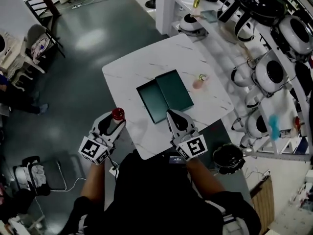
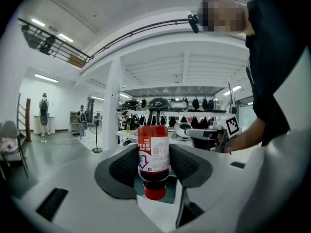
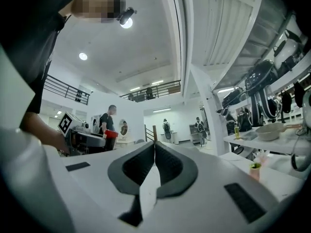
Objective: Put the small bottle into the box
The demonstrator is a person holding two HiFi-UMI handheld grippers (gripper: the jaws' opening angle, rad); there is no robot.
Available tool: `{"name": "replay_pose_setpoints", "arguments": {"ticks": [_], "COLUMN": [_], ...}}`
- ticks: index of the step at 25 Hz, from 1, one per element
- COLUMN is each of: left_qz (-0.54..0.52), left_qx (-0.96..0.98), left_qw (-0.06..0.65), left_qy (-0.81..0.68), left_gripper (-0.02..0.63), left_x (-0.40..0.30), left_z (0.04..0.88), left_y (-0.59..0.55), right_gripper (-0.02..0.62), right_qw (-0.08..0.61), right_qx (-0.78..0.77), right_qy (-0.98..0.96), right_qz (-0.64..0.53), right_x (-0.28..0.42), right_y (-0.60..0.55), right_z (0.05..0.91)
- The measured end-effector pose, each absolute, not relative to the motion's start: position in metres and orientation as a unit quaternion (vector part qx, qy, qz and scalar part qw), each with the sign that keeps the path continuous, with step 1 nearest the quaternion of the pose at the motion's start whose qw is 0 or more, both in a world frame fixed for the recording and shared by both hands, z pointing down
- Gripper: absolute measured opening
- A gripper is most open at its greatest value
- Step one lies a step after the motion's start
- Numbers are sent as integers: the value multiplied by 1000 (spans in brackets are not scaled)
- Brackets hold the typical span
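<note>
The carry was in hand: the left gripper [image 1: 115, 119] had its jaws closed on the small bottle [image 2: 154, 153], the pads pressing the labelled body from both sides, with red contents and a red cap showing. It hung off the near-left edge of the white marble table [image 1: 142, 65], not yet over it. The dark teal box [image 1: 172, 88] lay open in the middle of the table, beyond and to the right of the bottle, and both halves looked empty. The right gripper [image 1: 172, 113] sat at the table's near edge just short of the box, its jaws together on nothing. A small pink cup [image 1: 199, 81] stood right of the box. The next move probably called for swinging the bottle far and right over an open half, lowering it, then releasing.
</note>
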State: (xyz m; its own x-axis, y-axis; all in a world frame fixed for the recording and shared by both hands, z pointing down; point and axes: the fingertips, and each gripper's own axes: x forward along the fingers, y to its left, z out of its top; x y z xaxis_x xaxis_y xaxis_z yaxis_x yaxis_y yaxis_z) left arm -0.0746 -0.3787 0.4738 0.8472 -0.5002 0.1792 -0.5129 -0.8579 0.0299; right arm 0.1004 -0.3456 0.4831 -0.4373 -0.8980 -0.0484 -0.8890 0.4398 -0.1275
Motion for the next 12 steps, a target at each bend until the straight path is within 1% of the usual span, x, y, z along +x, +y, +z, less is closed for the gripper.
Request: {"name": "replay_pose_setpoints", "arguments": {"ticks": [5,8,12], "left_qz": [176,219,272], "left_qx": [966,964,943], "left_qw": [-43,-115,-187], "left_qy": [-186,-94,43], "left_gripper": [216,216,216], "left_x": [-50,-23,4], "left_z": [493,512,546], "left_y": [-424,-448,-460], "right_gripper": [32,32,32], "right_qw": [41,25,15], "right_qx": [-580,-622,-684], "right_qy": [812,780,725], "right_qz": [-52,-61,-79], "right_x": [123,141,152], "right_y": [-366,-372,-367], "right_z": [500,508,516]}}
